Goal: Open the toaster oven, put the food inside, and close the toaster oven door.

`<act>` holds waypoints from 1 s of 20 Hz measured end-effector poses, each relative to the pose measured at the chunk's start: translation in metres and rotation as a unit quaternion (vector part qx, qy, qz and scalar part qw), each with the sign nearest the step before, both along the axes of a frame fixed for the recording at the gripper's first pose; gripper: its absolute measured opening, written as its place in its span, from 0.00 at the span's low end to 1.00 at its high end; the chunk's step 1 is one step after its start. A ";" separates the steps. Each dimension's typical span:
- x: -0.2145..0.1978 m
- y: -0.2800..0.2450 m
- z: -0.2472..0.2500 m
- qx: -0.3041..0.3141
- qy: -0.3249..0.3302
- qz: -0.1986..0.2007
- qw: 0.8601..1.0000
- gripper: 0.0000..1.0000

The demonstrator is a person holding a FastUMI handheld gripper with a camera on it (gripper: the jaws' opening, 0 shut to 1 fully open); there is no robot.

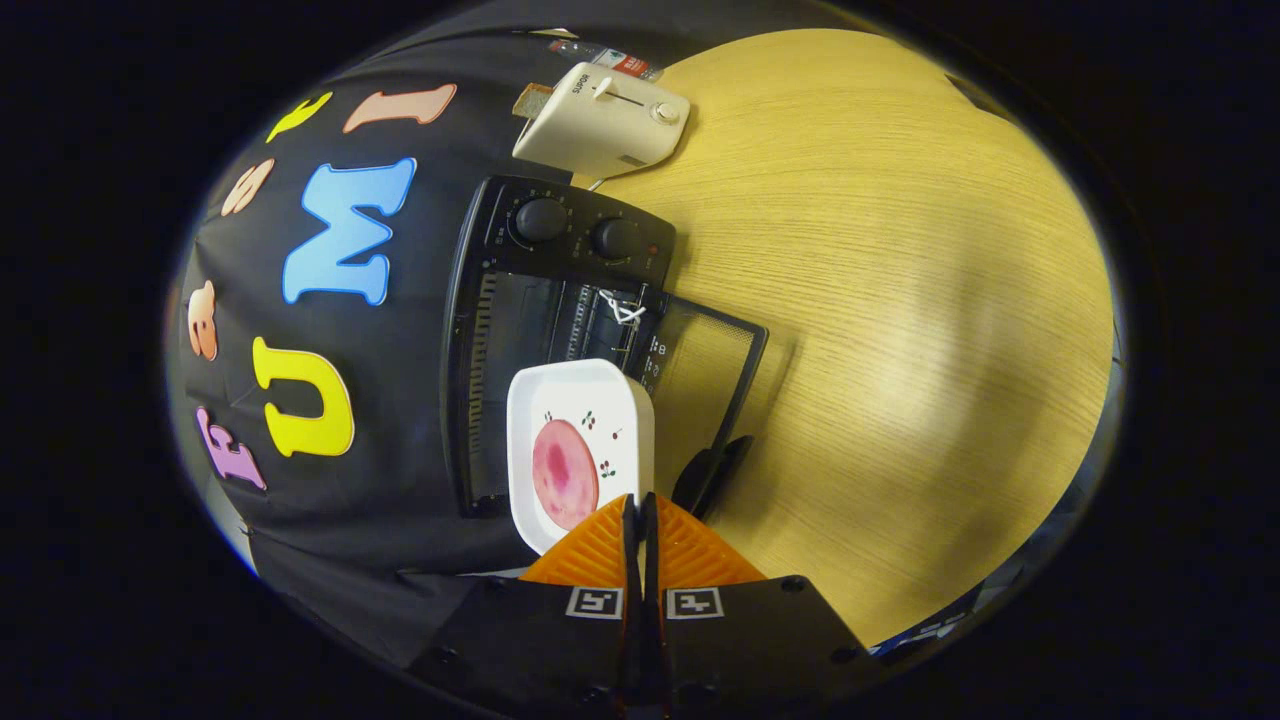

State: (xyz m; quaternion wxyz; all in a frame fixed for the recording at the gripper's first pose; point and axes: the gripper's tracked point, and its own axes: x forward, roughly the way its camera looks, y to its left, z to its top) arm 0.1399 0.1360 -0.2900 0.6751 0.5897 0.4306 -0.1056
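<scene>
A claw [638, 505] is gripping the near rim of a white plate [580, 400], its two fingers [600, 550] pressed almost together with only a thin slit showing between them where the plate's edge is passing through. The plate, square with rounded corners and small cherry prints, is carrying a round pink slice of food [564, 473] that is lying on its floor just ahead of the fingertips.

Beyond the plate, a black toaster oven [560, 300] is standing with its door [715, 370] swung fully open. The door is lying out flat to the right of the plate, its glass pane showing the wood grain through it, and its dark handle [712, 475] is sitting just right of the fingertips. The plate is hovering at the mouth of the oven, its far half overlapping the opening; whether it is resting on anything inside cannot be told. The oven's wire rack and ribbed inner wall are showing past the plate's far rim, and a bit of white cord [622, 310] is hanging near the top of the opening. Two round knobs [541, 219] are sitting on the control panel farther ahead.

Farther still, a cream pop-up toaster [603, 122] is standing with a slice of bread [531, 100] poking out of it. Both appliances are resting on a pale wooden table [900, 300] that is stretching away to the right of the claw.
</scene>
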 end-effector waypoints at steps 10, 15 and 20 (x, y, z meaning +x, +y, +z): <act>0.063 0.026 -0.021 0.010 -0.004 -0.073 0.997 0.02; 0.086 0.036 -0.031 0.020 0.003 -0.106 0.994 0.02; 0.108 0.040 -0.041 0.017 0.006 -0.124 0.992 0.02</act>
